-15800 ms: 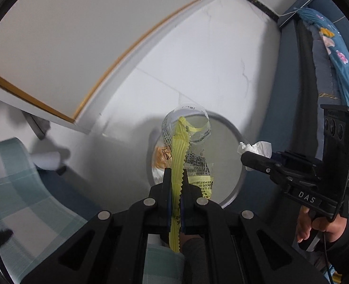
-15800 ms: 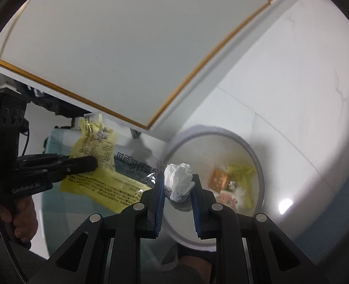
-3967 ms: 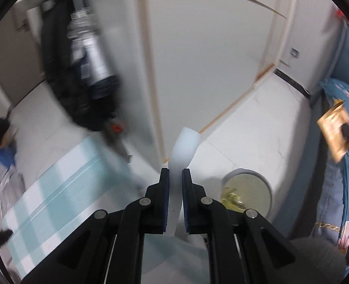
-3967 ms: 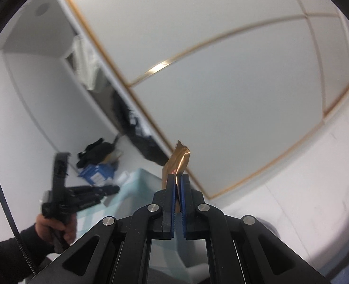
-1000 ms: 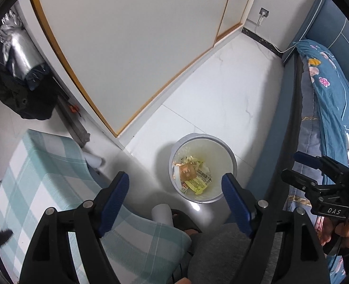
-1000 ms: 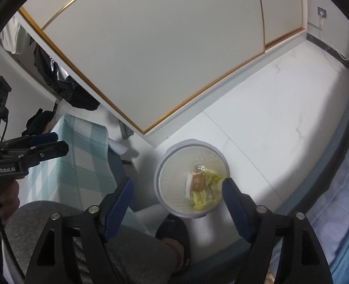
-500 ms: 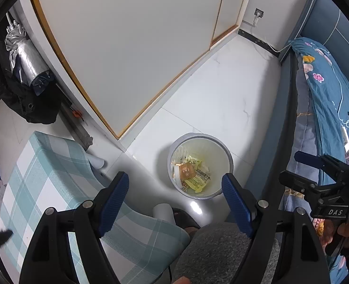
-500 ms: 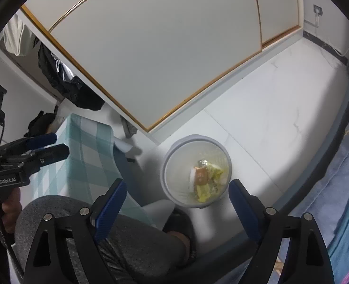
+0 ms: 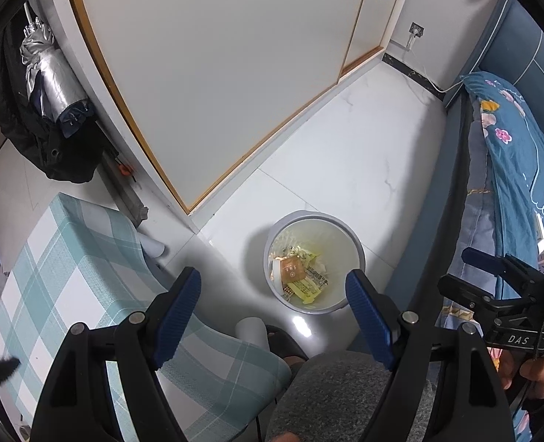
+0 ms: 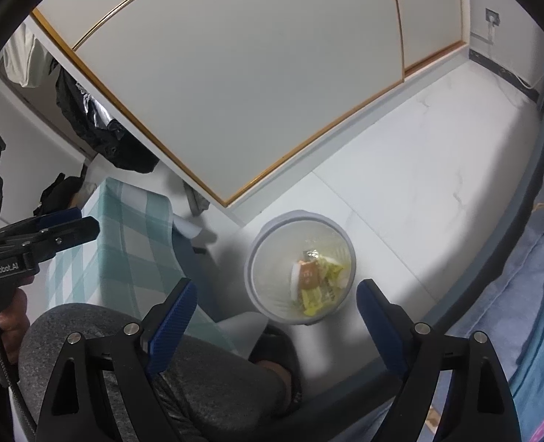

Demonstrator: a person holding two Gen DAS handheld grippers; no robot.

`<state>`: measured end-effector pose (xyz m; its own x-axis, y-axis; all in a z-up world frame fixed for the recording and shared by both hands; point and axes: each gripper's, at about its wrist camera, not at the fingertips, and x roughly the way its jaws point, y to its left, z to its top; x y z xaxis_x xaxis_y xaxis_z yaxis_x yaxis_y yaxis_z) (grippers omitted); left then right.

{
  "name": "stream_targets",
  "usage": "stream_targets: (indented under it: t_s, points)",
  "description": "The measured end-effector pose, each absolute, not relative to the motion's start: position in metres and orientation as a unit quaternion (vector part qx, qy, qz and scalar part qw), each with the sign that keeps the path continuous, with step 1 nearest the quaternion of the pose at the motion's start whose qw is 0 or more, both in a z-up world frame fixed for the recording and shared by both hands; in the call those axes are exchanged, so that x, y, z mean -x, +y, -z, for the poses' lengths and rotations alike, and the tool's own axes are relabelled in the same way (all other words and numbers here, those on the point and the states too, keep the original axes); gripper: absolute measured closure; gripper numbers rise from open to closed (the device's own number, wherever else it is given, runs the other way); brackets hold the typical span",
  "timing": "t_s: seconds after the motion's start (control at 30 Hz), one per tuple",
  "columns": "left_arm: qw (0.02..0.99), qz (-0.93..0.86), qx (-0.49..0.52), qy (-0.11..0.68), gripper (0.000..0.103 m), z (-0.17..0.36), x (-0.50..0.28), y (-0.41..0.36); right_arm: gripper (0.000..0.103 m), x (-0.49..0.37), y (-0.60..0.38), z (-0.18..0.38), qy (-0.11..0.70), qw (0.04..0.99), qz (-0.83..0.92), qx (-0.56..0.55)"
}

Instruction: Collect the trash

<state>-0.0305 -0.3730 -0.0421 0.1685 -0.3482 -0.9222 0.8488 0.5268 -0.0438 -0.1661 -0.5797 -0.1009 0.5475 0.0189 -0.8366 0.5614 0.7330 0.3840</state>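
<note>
A round grey trash bin stands on the white floor and holds a brown packet, yellow wrappers and other scraps. It also shows in the right wrist view, with the brown packet inside. My left gripper is wide open and empty, high above the bin. My right gripper is wide open and empty, also high above the bin. The right gripper shows at the right of the left wrist view; the left gripper shows at the left of the right wrist view.
A table with a teal checked cloth stands left of the bin. The person's grey trouser leg and dark slipper are below. A blue floral bed runs along the right. White wardrobe doors are behind; a silver umbrella hangs at the left.
Both grippers have risen a little further above the bin and stay wide open and empty. The bin looks smaller in the left wrist view.
</note>
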Motion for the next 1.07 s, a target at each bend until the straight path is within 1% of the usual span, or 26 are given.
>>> stream_targets:
  t_s: [0.8, 1.07]
  points:
    - [0.721, 0.416, -0.247, 0.496, 0.025, 0.0452, 0.0308, -0.3749, 0.015, 0.1666, -0.5854, 0.1030, 0.442, 0.818, 0.166, -0.328]
    - [0.735, 0.424, -0.230, 0.478, 0.025, 0.0380, 0.0317, -0.3703, 0.015, 0.1668, -0.5858, 0.1011, 0.441, 0.819, 0.168, -0.326]
